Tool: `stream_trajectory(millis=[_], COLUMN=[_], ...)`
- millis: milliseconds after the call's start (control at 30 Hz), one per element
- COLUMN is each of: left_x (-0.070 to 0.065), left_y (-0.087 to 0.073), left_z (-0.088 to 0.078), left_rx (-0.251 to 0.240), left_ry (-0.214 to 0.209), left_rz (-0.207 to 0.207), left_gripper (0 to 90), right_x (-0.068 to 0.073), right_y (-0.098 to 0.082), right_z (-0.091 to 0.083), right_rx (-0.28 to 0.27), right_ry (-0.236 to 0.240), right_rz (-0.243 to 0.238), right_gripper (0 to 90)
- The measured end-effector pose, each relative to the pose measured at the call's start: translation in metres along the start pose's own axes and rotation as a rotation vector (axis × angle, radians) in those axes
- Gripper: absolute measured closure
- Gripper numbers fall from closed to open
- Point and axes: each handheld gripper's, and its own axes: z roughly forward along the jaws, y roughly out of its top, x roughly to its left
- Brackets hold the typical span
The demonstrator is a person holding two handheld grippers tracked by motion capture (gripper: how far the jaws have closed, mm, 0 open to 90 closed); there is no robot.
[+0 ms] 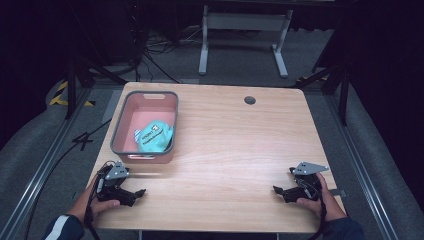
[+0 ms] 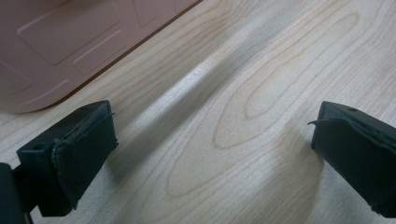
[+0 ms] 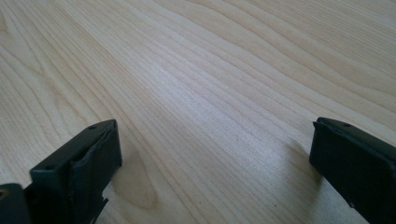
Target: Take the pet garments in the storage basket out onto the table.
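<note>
Pink bin (image 1: 145, 112) is seen just ahead of the left gripper (image 1: 136, 194), a teal pouch (image 1: 155, 137) lying inside; its white print is too small to read. Both left and right gripper (image 1: 279, 190) are held wide open, empty.

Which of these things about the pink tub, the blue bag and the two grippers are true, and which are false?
1. The crumpled teal plastic bag lies inside the pink rectangular plastic tub. True.
2. The left gripper holds the bag. False: its jaws are open, with nothing between them.
3. The right gripper has open jaws over the light wooden table. True.
4. The tub stands nearer the right gripper. False: it stands nearer the left one.
</note>
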Motion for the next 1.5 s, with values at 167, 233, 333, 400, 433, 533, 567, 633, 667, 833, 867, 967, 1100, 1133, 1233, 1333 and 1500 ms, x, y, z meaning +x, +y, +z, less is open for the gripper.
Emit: stream_trajectory(millis=[167, 233, 333, 400, 433, 533, 567, 633, 667, 833, 867, 967, 1100, 1133, 1233, 1333, 1500], left_x=[-0.001, -0.001, -0.002, -0.001, -0.001, 0.001, 0.001, 0.000, -0.001, -0.003, -0.003, -0.006, -0.007, -0.007, -0.004, -0.004, -0.004], left_y=[0.000, 0.000, -0.001, 0.001, 0.002, 0.004, 0.006, 0.010, 0.011, 0.015, 0.015, 0.019, 0.023, 0.023, 0.027, 0.033, 0.040], left_z=[0.000, 0.000, -0.001, -0.002, -0.003, -0.005, -0.006, -0.010, -0.012, -0.021, -0.024, -0.032, -0.040, -0.042, -0.050, -0.057, -0.066], left_rx=[0.000, 0.000, 0.000, 0.023, 0.038, 0.073, 0.091, 0.116, 0.117, 0.124, 0.112, 0.131, 0.137, 0.132, 0.117, 0.110, 0.103], left_ry=[0.007, 0.010, 0.014, 0.011, 0.007, -0.018, -0.023, -0.033, -0.026, 0.002, 0.004, 0.010, 0.022, 0.022, 0.015, 0.022, 0.034], left_rz=[-0.004, -0.005, -0.013, -0.013, 0.002, 0.032, 0.031, 0.048, 0.066, 0.093, 0.100, 0.127, 0.152, 0.144, 0.132, 0.145, 0.149], left_gripper=[0.2, 0.1, 0.3, 0.4, 0.7, 1.2, 1.3, 11.3, 16.2, 16.9, 18.4, 19.7, 21.3, 21.1, 20.8, 20.6, 20.7], right_x=[0.000, 0.000, 0.000, 0.000, 0.000, 0.000, 0.000, 0.000, 0.000, 0.000, 0.000, 0.000, 0.000, 0.000, 0.000, 0.000, 0.000], right_y=[0.000, 0.000, 0.000, 0.000, 0.000, 0.000, 0.000, 0.000, 0.000, 0.000, 0.000, 0.000, 0.000, 0.000, 0.000, 0.000, 0.000], right_z=[0.000, 0.000, 0.000, 0.000, 0.000, 0.000, 0.000, 0.000, 0.000, 0.000, 0.000, 0.000, 0.000, 0.000, 0.000, 0.000, 0.000], right_rx=[0.000, 0.000, 0.001, 0.000, 0.000, 0.000, 0.000, 0.001, 0.001, 0.001, 0.000, 0.001, 0.000, 0.001, 0.001, 0.000, 0.000], right_ry=[-0.001, -0.001, -0.001, -0.003, -0.004, -0.004, -0.005, -0.005, -0.005, -0.005, -0.005, -0.005, -0.005, -0.005, -0.005, -0.005, -0.005], right_rz=[0.000, 0.000, 0.000, 0.001, 0.003, 0.003, 0.003, 0.003, 0.003, 0.003, 0.003, 0.003, 0.003, 0.003, 0.003, 0.003, 0.004], right_gripper=[2.4, 2.4, 2.4, 2.4, 2.4, 2.4, 2.4, 2.4, 2.4, 2.4, 2.4, 2.4, 2.4, 2.4, 2.4, 2.4, 2.4])
